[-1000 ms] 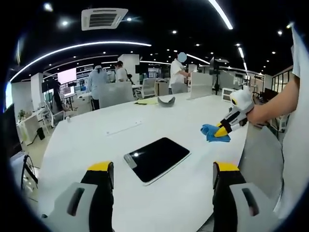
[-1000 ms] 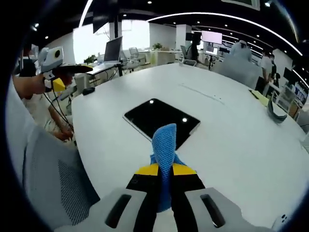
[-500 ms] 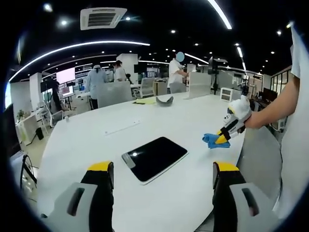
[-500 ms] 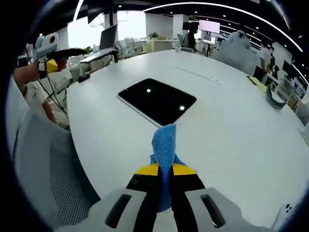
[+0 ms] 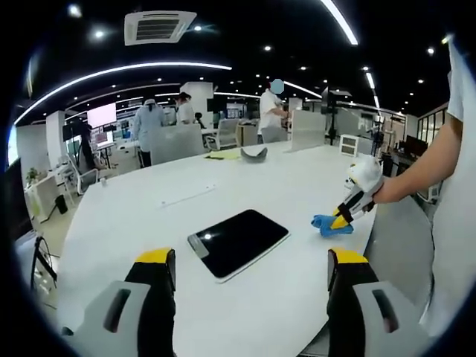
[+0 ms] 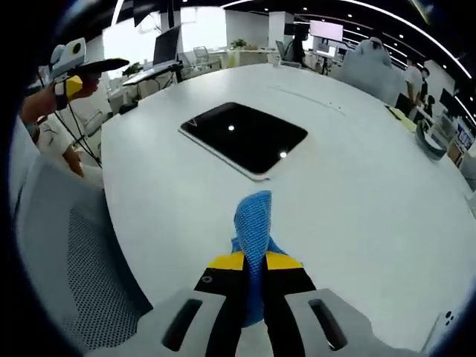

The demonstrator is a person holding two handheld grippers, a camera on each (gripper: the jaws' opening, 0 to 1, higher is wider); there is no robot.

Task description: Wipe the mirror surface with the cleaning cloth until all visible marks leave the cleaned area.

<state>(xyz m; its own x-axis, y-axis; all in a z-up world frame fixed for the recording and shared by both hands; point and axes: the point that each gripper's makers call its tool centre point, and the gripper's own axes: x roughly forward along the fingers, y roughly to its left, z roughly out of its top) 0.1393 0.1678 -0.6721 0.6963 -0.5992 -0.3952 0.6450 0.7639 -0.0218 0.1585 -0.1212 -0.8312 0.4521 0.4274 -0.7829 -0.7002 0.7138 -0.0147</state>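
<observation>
Two grippers over a big round white table [image 5: 245, 294]. No readable writing, brand or label on anything in either view.

Landmark: flat dark rectangular mirror with a thin pale rim [image 5: 238, 243] [image 6: 244, 137], lying flat on the table, ceiling lights reflected in it as small bright dots.

Right gripper [image 6: 253, 269], yellow-tipped black jaws, is closed tight on a blue textured cleaning cloth [image 6: 253, 222]; the cloth sticks up and forward out of the jaws. In the right gripper view the cloth is short of the mirror, near its closest edge, not touching it, bare table between them. In the left gripper view the right gripper [image 5: 342, 219] comes in from the right, held by a person's hand [image 5: 381, 190], cloth [image 5: 327, 224] down at table level beside the mirror, well clear of its rim.

Left gripper [image 5: 249, 286], jaws spread wide, nothing between them, hanging over the table edge on the near side of the mirror. It also appears far-left in the right gripper view [image 6: 73, 82], raised, beyond the mirror.

Grey mesh chair back [image 6: 89, 260] sits at the table edge, away from the mirror.
</observation>
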